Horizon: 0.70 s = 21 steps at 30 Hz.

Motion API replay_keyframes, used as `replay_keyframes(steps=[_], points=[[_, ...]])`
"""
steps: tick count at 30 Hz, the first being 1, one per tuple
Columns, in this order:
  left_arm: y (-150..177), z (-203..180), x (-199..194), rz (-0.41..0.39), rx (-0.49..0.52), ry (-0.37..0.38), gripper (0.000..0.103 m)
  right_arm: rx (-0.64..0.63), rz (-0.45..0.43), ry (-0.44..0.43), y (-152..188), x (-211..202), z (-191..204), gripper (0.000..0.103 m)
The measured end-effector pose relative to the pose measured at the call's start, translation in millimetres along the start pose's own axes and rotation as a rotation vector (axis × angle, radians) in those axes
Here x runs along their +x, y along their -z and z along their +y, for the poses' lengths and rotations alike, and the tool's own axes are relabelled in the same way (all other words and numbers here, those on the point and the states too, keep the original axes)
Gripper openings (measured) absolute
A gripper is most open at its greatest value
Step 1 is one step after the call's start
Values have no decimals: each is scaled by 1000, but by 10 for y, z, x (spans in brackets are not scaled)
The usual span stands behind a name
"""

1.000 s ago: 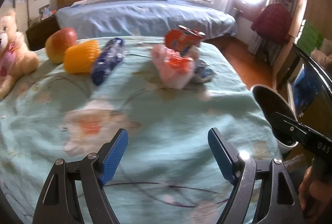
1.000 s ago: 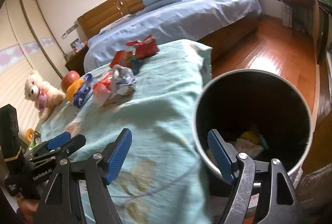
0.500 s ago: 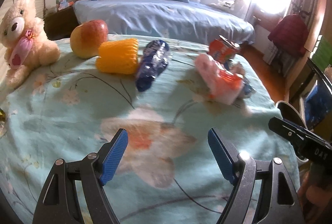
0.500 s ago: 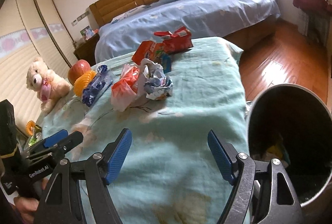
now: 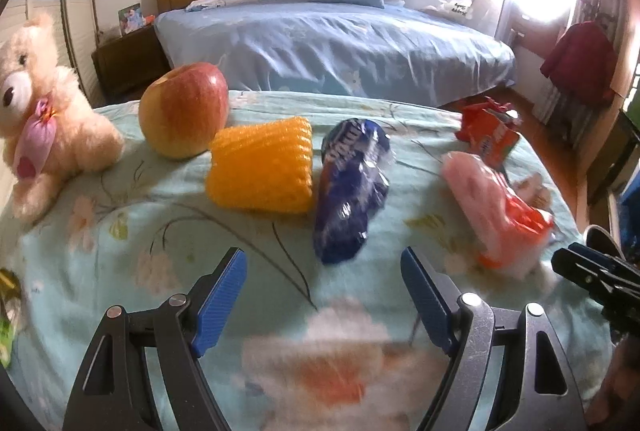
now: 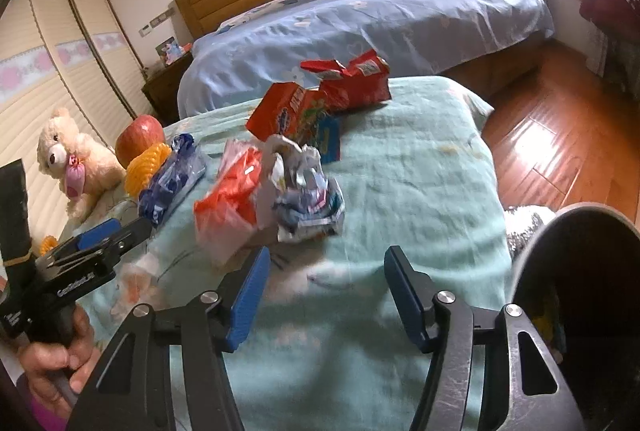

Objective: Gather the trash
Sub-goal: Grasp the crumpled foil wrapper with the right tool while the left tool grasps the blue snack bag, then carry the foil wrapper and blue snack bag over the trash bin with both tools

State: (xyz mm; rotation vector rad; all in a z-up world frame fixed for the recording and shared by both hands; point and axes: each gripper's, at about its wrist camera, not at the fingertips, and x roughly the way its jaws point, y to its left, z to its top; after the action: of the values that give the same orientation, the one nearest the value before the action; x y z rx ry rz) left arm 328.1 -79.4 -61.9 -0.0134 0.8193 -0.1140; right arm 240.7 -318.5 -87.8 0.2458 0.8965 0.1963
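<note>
Left gripper (image 5: 323, 291) hangs open near the blue wrapper (image 5: 352, 187); right gripper (image 6: 323, 293) (jaws just closing, nothing between) faces the crumpled wrapper (image 6: 308, 191).

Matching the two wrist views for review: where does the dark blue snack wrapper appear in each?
Left wrist: the dark blue wrapper lies centre frame, just right of the orange corn piece.
Right wrist: the same wrapper lies at left of centre, below and right of the corn.
Shared landmark: the red apple, behind the corn in both.
</note>
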Motion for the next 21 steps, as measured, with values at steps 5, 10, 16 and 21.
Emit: replay_keyframes(steps=[5,10,16,21], points=[[-81,-46,140,-1,2,7,78,-10,15,-29,-99,142,15,61],[-124,-114,250,9,10,4,60,-18,35,-56,-151,257,16,54],[-151,-172,360,33,7,10,22,-9,39,-79,-182,290,-53,27],[-75,-112,258,21,-37,9,20,-7,29,-102,-164,257,-60,22]])
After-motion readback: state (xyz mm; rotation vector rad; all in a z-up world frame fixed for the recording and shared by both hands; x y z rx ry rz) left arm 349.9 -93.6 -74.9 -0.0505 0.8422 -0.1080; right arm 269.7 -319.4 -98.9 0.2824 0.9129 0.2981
